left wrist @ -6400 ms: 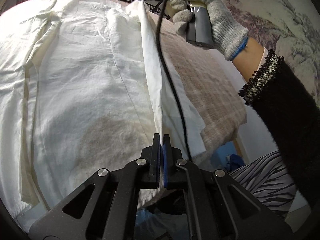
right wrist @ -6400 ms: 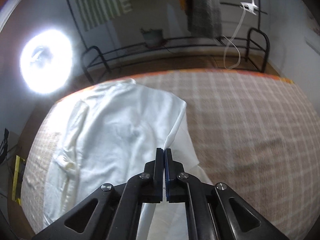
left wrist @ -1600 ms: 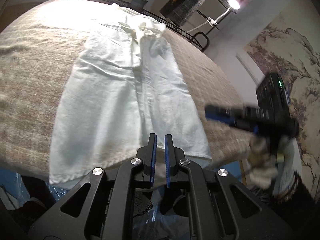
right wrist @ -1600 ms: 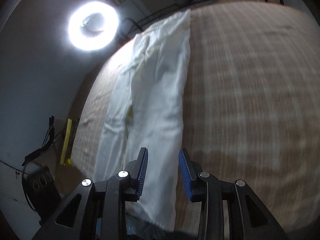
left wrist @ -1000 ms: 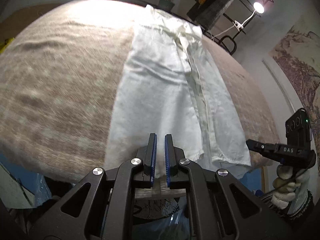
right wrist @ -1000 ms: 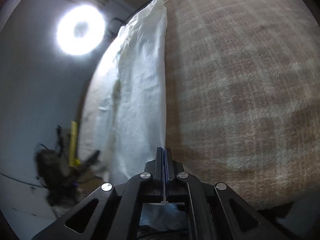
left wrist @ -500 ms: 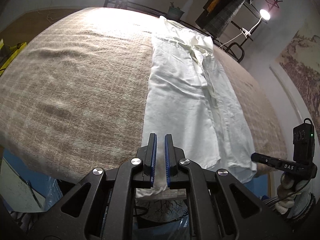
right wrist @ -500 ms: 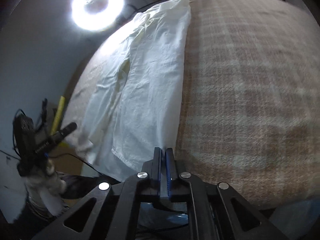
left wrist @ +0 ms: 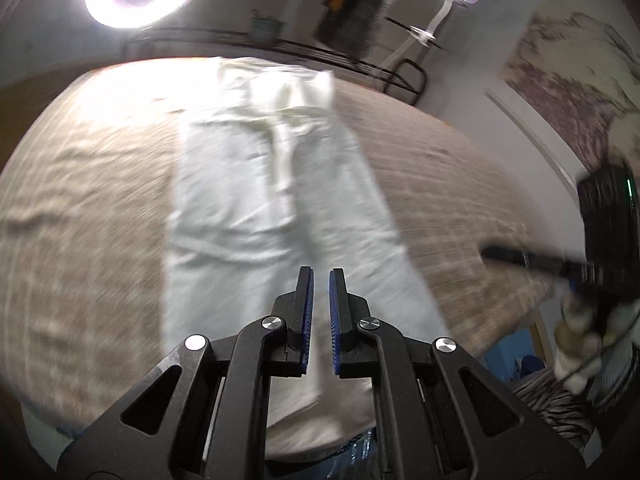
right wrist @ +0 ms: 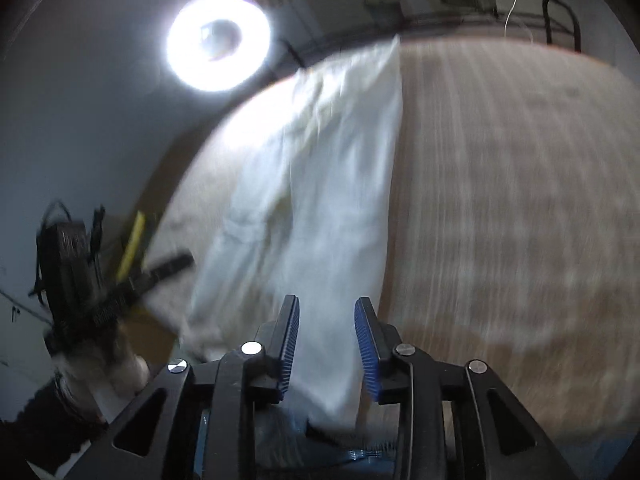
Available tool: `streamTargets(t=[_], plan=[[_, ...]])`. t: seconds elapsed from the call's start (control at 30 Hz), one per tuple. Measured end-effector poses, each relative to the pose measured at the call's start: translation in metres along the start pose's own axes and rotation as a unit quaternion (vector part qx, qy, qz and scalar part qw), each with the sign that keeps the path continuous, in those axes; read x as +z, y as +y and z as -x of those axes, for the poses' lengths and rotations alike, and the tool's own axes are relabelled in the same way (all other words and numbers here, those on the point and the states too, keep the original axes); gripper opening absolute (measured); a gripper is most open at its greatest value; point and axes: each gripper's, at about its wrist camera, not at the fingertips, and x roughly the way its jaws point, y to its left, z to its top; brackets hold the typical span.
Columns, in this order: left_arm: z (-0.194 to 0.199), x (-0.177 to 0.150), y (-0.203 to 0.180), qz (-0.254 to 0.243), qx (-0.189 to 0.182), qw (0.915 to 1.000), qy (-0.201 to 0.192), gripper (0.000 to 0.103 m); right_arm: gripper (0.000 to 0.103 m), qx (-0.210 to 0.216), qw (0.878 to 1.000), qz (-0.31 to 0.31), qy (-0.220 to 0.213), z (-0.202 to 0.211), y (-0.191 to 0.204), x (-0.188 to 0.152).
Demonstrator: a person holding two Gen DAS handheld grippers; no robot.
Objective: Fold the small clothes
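Broad surface covered by a beige checked blanket. Directly on it, lengthwise, lay a white garment, folded into a long strip, near end hanging over the blanket's front edge.

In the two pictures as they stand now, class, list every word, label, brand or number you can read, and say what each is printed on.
None can be read.
The right gripper, seen from the left wrist, is smeared by motion; any label on its side is illegible.
The left gripper, seen from the right wrist, is equally blurred.
The white garment and the plaid blanket show no print.
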Motion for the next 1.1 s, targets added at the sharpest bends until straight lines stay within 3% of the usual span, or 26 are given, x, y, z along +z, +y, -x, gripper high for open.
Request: streamTargets(t=[0.2, 0.33, 0.4, 0.5, 0.63, 0.67, 0.73, 0.8, 0.9, 0.97, 1.1], plan=[[-0.047, 0.01, -0.037, -0.046, -0.033, 0.9977, 0.037, 0.004, 0.031, -0.015, 0.998, 0.013, -0.065, 0.005, -0.014, 0.085], [-0.075, 0.008, -0.043, -0.058, -0.042, 0.9951, 0.068, 0.004, 0.034, -0.045, 0.995, 0.036, -0.078, -0.024, -0.037, 0.14], [-0.082, 0.018, -0.038, -0.05, -0.049, 0.9945, 0.078, 0.004, 0.034, -0.037, 0.996, 0.025, -0.077, -0.037, -0.053, 0.16], [-0.082, 0.052, -0.022, -0.041, -0.048, 0.9968, 0.049, 0.004, 0.037, -0.023, 0.997, 0.011, -0.074, -0.063, -0.073, 0.19], [-0.099, 0.121, 0.004, -0.032, -0.035, 0.9987, 0.016, 0.005, 0.038, 0.003, 0.997, -0.005, -0.08, -0.095, -0.095, 0.224], [-0.109, 0.135, 0.01, -0.026, -0.037, 0.9988, 0.019, 0.008, 0.038, 0.009, 0.997, -0.008, -0.081, -0.103, -0.101, 0.232], [-0.135, 0.163, 0.024, -0.005, -0.034, 0.9991, 0.022, 0.027, 0.038, 0.018, 0.996, -0.012, -0.082, -0.118, -0.11, 0.245], [-0.16, 0.185, 0.035, 0.009, -0.029, 0.9993, 0.021, 0.028, 0.038, 0.036, 0.996, -0.027, -0.083, -0.132, -0.119, 0.257], [-0.193, 0.209, 0.048, 0.027, -0.021, 0.9991, 0.024, 0.028, 0.038, 0.072, 0.993, -0.048, -0.082, -0.15, -0.131, 0.274], [-0.212, 0.221, 0.061, 0.049, -0.013, 0.9984, 0.023, 0.028, 0.038, 0.067, 0.994, -0.043, -0.077, -0.163, -0.134, 0.287], [-0.231, 0.228, 0.074, 0.072, -0.03, 0.9968, 0.016, 0.024, 0.038, 0.077, 0.993, -0.049, -0.069, -0.188, -0.14, 0.304]])
